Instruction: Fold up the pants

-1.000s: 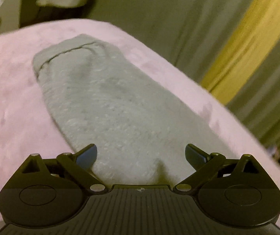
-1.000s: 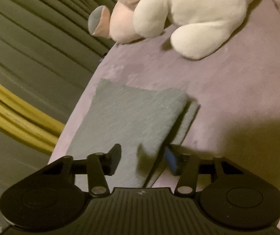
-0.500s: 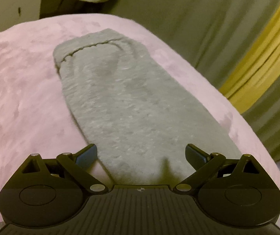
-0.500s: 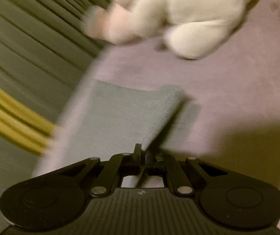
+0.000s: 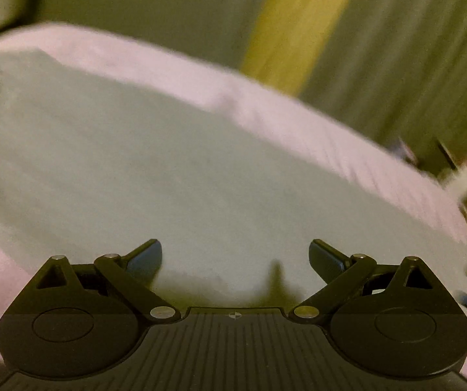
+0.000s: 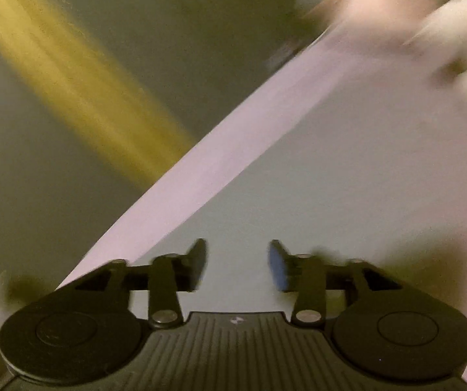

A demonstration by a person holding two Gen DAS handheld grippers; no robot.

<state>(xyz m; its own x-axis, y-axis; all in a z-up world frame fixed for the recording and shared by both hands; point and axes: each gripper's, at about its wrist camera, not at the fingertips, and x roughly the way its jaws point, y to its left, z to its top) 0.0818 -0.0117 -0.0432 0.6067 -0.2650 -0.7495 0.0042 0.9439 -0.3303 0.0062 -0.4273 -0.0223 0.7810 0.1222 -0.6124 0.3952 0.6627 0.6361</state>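
Both views are blurred. In your left wrist view, one pair of grey pants [image 5: 142,163] lies flat on a pale purple bed cover [image 5: 315,123], filling the left and centre of the frame. Your left gripper [image 5: 235,255], at the bottom centre, has its jaws spread wide over the near edge of the cloth, with nothing pinched between them. Behind the bed, across the top, hangs an olive curtain [image 5: 413,49] with one yellow stripe [image 5: 292,19]. At the right edge a blurred object intrudes; you cannot tell what it is.

In your right wrist view, your right gripper [image 6: 236,265] sits at the bottom centre, its jaws opening, with the pants [image 6: 347,195] below them but not gripped. One pale plush toy [image 6: 445,32], smeared by blur, lies at the upper right, beyond the pants.
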